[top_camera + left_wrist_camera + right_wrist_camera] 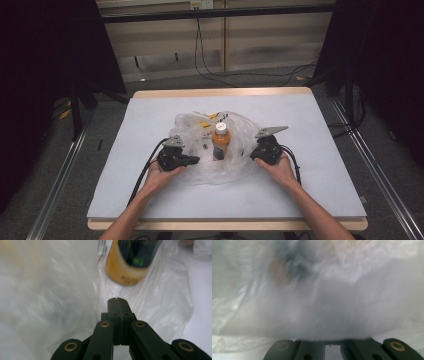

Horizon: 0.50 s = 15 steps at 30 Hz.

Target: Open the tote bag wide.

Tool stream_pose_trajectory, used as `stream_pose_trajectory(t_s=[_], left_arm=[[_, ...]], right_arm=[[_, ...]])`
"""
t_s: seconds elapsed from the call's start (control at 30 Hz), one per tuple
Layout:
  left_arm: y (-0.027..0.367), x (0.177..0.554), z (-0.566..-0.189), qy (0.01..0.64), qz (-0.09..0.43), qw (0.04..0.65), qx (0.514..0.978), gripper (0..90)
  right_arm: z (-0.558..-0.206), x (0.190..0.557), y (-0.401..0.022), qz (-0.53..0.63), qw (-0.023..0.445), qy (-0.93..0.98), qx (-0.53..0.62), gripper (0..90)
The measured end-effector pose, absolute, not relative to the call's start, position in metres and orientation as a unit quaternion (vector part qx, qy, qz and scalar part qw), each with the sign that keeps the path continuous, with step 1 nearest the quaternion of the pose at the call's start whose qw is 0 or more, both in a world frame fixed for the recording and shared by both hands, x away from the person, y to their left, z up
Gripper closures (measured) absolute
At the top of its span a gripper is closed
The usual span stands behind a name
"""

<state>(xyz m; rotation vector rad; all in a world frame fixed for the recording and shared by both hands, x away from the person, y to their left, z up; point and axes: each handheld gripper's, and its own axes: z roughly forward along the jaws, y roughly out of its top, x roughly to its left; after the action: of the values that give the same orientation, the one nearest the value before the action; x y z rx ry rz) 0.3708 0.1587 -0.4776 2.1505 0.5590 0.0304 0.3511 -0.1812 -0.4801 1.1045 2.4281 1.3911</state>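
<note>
While both hands sit at the near side of the clear plastic bag (pixel 220 150), the grip on it looks uneven. The left gripper (pixel 192 160) has its jaws pressed together at the bag's left edge; in the left gripper view the film (pixel 62 290) lies around and under the closed tips, and I cannot tell whether any of it is pinched. The right gripper (pixel 255 152) is at the bag's right edge, its tips buried under film (pixel 317 302), so its state is hidden; it is probably clenched on a fold. Between them, slightly farther, the orange bottle (pixel 221 141) stands upright inside the bag on the white table (pixel 310 175). If one side pulls first, the slack film could drag the bottle's base and tip it. Thin plastic may also slip from closed jaws, letting the mouth collapse. Farther in, small yellowish items (pixel 207 122) could spill out.
</note>
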Motion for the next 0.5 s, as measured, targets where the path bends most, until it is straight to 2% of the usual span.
stream_pose_trajectory(t_s=[0.23,0.5], left_arm=[[0.16,0.357,-0.454,0.211,0.022,0.478,0.852,90.0],[0.149,0.348,-0.456,0.195,0.013,0.47,0.861,90.0]], right_arm=[[-0.462,0.323,-0.194,0.497,0.067,0.788,0.357,90.0],[-0.453,0.298,-0.219,0.505,0.077,0.781,0.359,90.0]])
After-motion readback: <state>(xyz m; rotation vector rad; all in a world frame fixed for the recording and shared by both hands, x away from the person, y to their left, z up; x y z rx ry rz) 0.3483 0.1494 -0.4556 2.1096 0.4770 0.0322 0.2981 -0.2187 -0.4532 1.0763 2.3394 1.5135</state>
